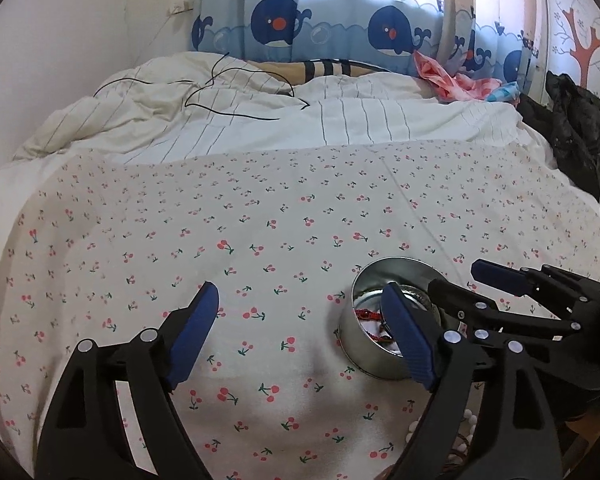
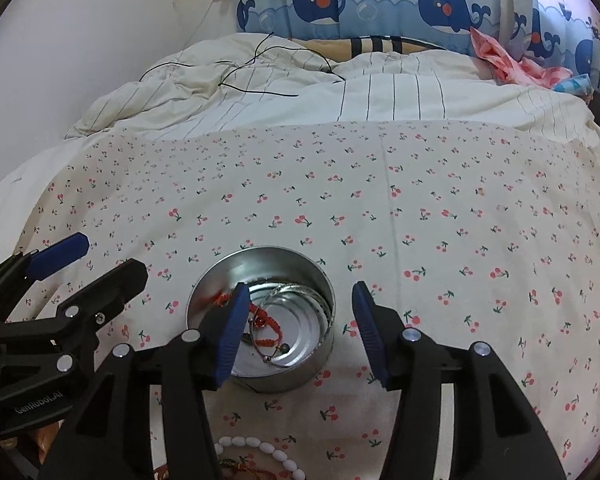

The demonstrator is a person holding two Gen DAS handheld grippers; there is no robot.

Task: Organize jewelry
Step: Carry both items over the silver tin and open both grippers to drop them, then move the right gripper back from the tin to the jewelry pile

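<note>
A round metal tin stands on the cherry-print sheet. Inside lie a red braided bracelet and a thin silver bangle. My right gripper is open and empty, its jaws hovering over the tin's opening. A white bead necklace lies on the sheet just below it, with a reddish piece beside it. In the left wrist view the tin sits by my right fingertip, and my left gripper is open and empty over bare sheet to the tin's left. The right gripper reaches in from the right.
A rumpled striped duvet with a thin black cable lies at the far side of the bed. Pink cloth and dark clothing are piled at the back right. A whale-print curtain hangs behind.
</note>
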